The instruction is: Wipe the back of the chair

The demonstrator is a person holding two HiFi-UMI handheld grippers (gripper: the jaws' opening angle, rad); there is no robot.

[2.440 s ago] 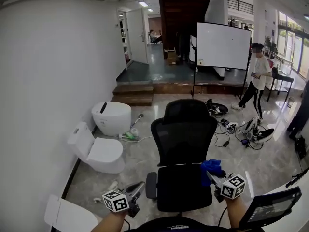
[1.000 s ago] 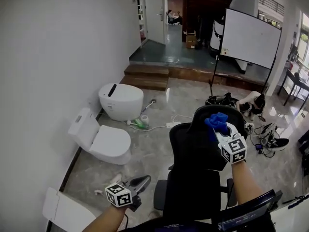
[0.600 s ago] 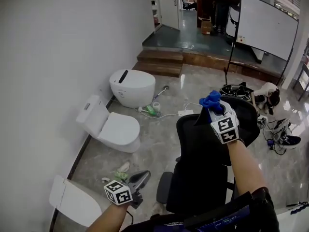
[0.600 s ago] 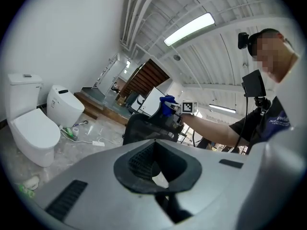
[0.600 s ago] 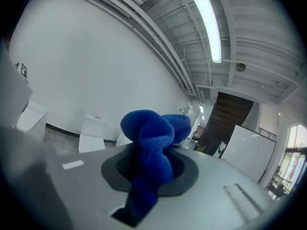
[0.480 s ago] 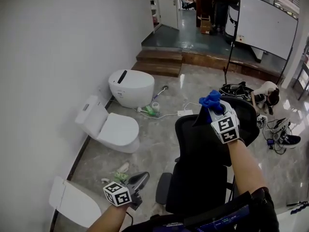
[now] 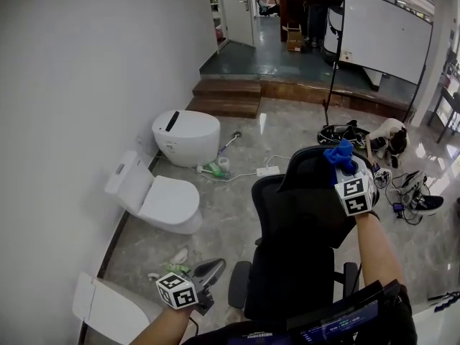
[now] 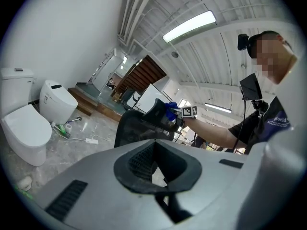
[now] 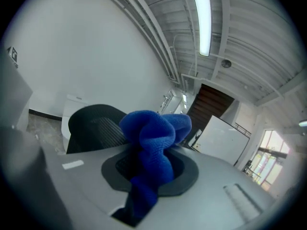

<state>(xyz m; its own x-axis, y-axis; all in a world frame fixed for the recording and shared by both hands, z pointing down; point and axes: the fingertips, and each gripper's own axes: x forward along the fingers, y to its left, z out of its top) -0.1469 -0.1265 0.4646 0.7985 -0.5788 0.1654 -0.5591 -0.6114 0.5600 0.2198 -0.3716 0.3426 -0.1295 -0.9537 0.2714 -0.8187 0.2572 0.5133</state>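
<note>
– Grey stone floor [image 7: 230, 221], white wall [image 7: 86, 70]: where's the chair [image 7: 295, 221] in all this?

– Right below me, black, its seat towards me and its mesh back upright. The headrest [image 7: 313, 171] tops it.

– And the cloth [image 7: 340, 154]?

– Blue, bunched up, sticking out of my right gripper [image 7: 343, 165]. The fingers are clamped on it, the loose end poking past their tips. I hold it at the headrest's top right edge; I can't tell whether it presses on it.

– Your left gripper [image 7: 208, 270]?

– Low, to the left of the seat and well apart from the chair's back. Its fingers are together with nothing between them.

– What's around the chair?

– Two white toilets on the floor to the left: one [image 7: 154, 203] by the wall, a rounder one [image 7: 185, 136] further off. Beyond that are wooden steps [image 7: 226, 98], and a whiteboard [image 7: 384, 38] stands at the far right. Cables [image 7: 413, 189] lie tangled on the floor right of the chair.
</note>
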